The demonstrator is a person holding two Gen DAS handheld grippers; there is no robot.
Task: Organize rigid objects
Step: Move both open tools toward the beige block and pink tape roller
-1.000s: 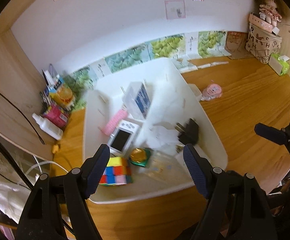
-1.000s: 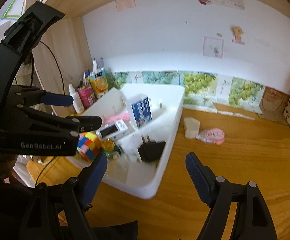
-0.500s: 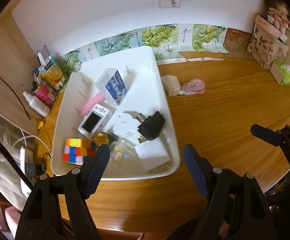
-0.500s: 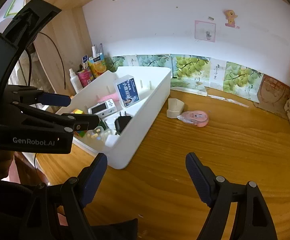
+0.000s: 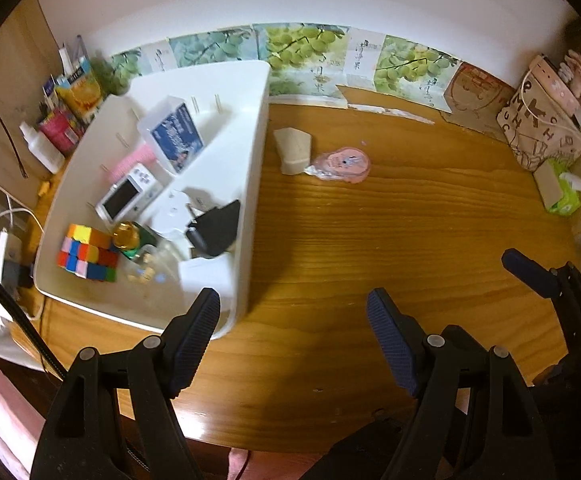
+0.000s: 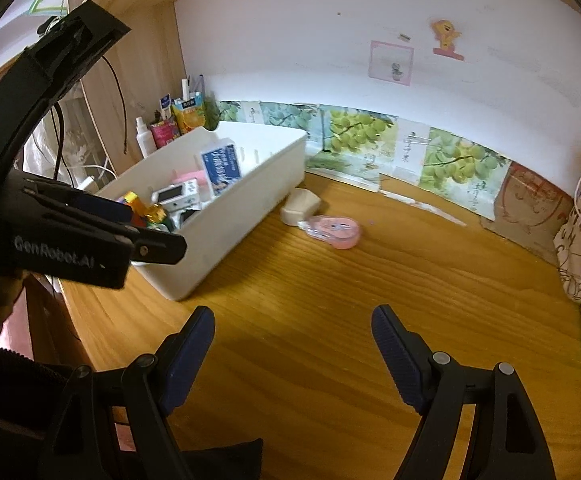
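Note:
A white bin [image 5: 250, 184] [image 6: 234, 220] on the wooden desk holds a colour cube [image 5: 88, 258], a white handheld device [image 5: 128, 194], a blue-labelled box [image 5: 176, 138] [image 6: 220, 168], a black plug adapter [image 5: 214, 228] and other small items. On the desk right of the bin lie a beige block [image 5: 293, 151] [image 6: 300, 206] and a pink correction-tape dispenser [image 5: 342, 165] [image 6: 334, 232]. My left gripper [image 5: 294, 328] hangs open over the bin's near right corner, holding nothing. My right gripper [image 6: 292, 340] is open and empty above bare desk, well short of the two loose items.
Bottles and packets [image 5: 62, 120] crowd the back left corner beside the bin. A patterned bag [image 5: 542, 128] and a green tissue pack [image 5: 562, 194] stand at the right edge. Cables [image 5: 6, 216] hang off the desk's left side. Picture cards line the wall.
Both grippers have swung to the right, away from above the bin toward the desk. The bin has slid to the left in both views. Both stay open and empty.

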